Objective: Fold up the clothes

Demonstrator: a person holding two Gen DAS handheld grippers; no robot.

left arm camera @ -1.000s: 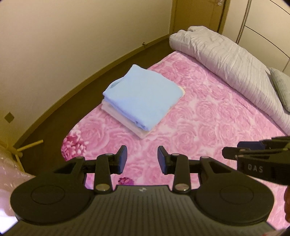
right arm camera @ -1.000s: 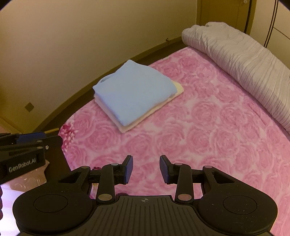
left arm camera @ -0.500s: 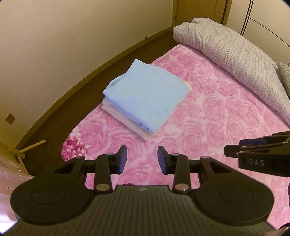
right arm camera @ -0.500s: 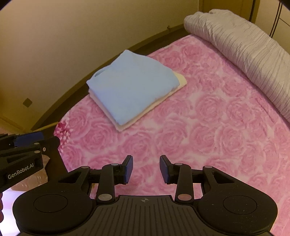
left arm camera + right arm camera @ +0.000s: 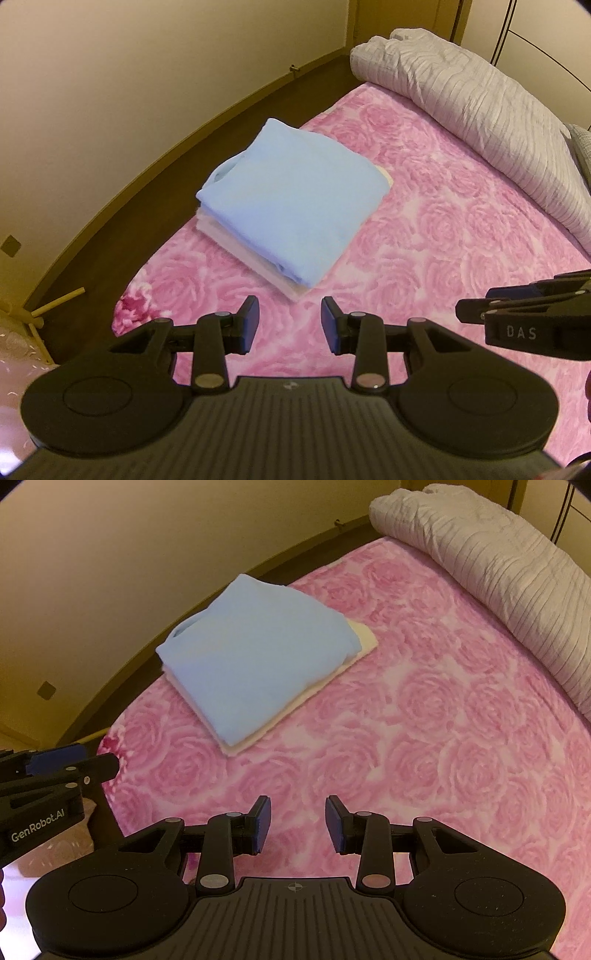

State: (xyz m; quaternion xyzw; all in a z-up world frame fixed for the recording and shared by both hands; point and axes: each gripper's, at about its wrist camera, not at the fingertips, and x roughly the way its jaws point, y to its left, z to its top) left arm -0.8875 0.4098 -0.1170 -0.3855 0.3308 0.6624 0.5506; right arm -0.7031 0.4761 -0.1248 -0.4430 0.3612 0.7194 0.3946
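Already folded, the blue garment (image 5: 291, 206) topped the cream one (image 5: 364, 638) at twelve o'clock; both our grippers' (image 5: 289, 325) (image 5: 297, 825) jaws gaped empty; careless nudges could topple it.

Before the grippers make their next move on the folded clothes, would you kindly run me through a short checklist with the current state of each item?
1. Left gripper empty, jaws apart: ok.
2. Right gripper empty, jaws apart: ok.
3. Blue garment folded and lying flat on the cream garment: ok.
4. Stack square: not ok, since the cream garment sticks out past the blue one on the near and right edges.
5. Stack fully on the bed, clear of the grey duvet: ok, though it lies near the bed's left edge.
6. Any more clothes left to fold: cannot tell, as none shows in either view.
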